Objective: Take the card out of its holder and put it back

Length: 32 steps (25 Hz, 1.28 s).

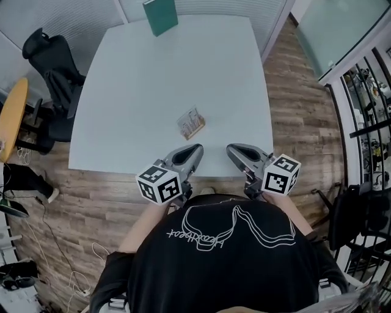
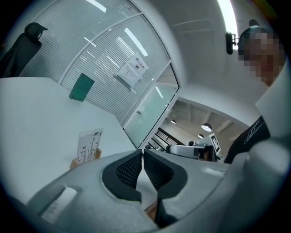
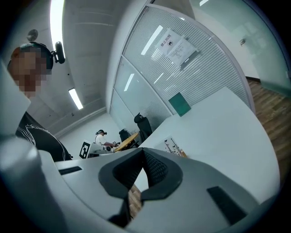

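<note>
A small printed card [image 1: 189,120] stands upright in a wooden holder [image 1: 195,129] on the white table [image 1: 153,79], a little back from its near edge. The left gripper view shows the card [image 2: 87,144] and holder [image 2: 79,160] to the left of the jaws. In the right gripper view the card [image 3: 172,145] shows just beyond the jaws. My left gripper [image 1: 195,149] hovers at the table's near edge, shut and empty. My right gripper [image 1: 231,148] is beside it, also shut on nothing. Both sit short of the card.
A green book or board [image 1: 160,16] leans at the table's far edge. A black office chair [image 1: 55,73] stands at the left, a round wooden table [image 1: 12,116] beyond it. Black racks [image 1: 366,122] stand at the right on the wooden floor.
</note>
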Each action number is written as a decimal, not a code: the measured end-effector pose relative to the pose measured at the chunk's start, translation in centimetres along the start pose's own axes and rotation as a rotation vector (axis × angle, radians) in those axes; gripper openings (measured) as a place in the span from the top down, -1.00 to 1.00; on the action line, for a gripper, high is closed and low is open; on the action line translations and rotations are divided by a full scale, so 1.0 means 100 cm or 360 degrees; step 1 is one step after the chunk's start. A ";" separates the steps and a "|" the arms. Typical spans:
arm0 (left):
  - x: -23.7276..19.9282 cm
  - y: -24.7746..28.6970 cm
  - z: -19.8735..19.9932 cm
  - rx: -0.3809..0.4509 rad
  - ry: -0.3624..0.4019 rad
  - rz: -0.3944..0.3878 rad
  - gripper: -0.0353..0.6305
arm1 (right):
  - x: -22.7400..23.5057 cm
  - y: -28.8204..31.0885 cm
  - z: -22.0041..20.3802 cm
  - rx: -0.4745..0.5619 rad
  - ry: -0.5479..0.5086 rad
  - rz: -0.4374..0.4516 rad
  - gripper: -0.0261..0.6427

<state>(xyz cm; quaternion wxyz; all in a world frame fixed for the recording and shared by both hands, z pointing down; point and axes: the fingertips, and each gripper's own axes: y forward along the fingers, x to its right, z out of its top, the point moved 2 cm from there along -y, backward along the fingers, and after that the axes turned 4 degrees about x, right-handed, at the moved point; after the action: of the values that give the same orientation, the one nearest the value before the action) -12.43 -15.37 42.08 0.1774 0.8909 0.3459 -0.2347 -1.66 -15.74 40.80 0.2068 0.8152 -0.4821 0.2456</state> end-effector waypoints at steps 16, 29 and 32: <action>-0.081 0.012 -0.008 -0.0024 0.0140 0.0039 0.63 | 0.059 0.039 -0.010 -0.0040 0.0166 -0.0079 0.89; -0.147 0.024 -0.010 -0.0089 0.0383 0.0154 0.54 | 0.081 0.031 -0.032 -0.0147 0.0221 -0.0151 0.89; -0.153 0.031 -0.014 -0.0089 0.0408 0.0131 0.54 | 0.084 0.030 -0.037 -0.0179 0.0242 -0.0178 0.89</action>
<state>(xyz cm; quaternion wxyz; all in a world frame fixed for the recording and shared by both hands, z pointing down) -19.84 -25.01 52.00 0.1659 0.9218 0.3353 -0.1019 -1.58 -20.73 49.05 0.3016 0.8069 -0.4319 0.2674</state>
